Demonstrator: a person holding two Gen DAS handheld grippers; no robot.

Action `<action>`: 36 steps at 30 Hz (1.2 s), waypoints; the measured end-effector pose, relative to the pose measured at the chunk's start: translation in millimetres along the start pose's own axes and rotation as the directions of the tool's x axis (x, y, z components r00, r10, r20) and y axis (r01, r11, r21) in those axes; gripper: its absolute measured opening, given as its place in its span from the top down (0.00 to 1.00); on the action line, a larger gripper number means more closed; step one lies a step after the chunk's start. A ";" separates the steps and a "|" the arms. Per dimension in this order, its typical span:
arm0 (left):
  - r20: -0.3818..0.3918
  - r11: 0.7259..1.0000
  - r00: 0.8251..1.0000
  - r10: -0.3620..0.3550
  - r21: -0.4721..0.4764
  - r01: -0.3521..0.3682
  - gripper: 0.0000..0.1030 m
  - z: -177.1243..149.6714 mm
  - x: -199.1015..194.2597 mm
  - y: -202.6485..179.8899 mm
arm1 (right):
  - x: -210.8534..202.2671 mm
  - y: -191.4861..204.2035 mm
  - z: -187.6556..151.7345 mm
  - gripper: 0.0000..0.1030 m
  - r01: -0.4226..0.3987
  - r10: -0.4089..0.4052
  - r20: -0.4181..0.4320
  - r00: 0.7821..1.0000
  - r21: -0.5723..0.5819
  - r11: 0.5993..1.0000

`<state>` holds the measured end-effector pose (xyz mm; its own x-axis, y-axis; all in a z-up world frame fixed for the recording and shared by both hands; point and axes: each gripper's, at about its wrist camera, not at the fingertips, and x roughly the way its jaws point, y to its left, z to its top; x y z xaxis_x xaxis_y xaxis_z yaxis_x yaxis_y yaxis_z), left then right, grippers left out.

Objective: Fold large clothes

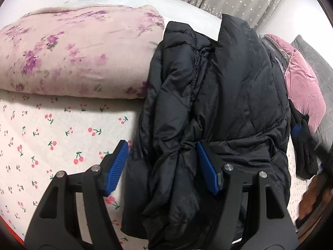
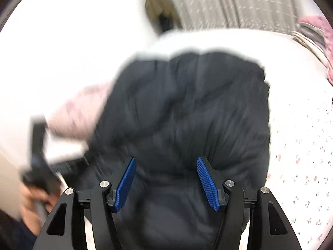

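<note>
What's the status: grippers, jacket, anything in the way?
Left gripper open, jacket edge between the pads, not pinched. Right gripper open over the jacket, view blurred. Jacket bunched on the bed. Folded quilt touching its left side.

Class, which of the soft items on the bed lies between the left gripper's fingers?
The black puffer jacket; the floral blanket and pink pillow lie farther off.

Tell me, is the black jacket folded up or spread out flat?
Folded up. The black jacket lies in a thick, narrow bundle on the cherry-print sheet, its layers doubled over and bunched, not spread flat.
</note>
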<state>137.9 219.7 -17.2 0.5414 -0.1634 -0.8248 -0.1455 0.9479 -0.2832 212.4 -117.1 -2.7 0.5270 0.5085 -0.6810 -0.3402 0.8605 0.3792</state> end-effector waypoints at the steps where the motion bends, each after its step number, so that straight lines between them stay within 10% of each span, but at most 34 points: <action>1: -0.001 1.000 1.000 0.000 0.003 0.000 0.34 0.9 0.9 -0.1 | -5.2 -0.1 11.5 0.40 -0.030 0.029 0.032 0.999 0.021 0.999; 10: -0.013 1.000 1.000 -0.019 0.017 0.019 0.34 -4.6 3.2 5.6 | 101.3 49.8 78.3 0.40 0.040 -0.050 -0.100 0.994 -0.104 0.994; 21: -0.034 1.000 0.999 -0.019 0.012 0.019 0.33 0.9 16.1 16.0 | 192.6 53.9 62.4 0.40 0.163 -0.197 -0.209 0.958 -0.172 0.972; 28: -0.049 0.998 0.997 -0.061 0.021 0.062 0.30 0.8 12.7 23.6 | 97.1 37.8 52.6 0.32 0.096 -0.109 -0.130 0.985 -0.103 0.990; 36: -0.088 0.982 0.981 -0.175 -0.083 0.168 0.28 -9.5 9.5 43.0 | -7.1 -75.4 -15.8 0.17 -0.027 0.054 -0.096 0.994 0.260 0.965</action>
<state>129.0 256.3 -41.9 0.4838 -0.3500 -0.8022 -0.1211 0.8810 -0.4574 222.0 -186.1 -36.3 0.4309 0.5488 -0.7163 -0.1407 0.8249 0.5474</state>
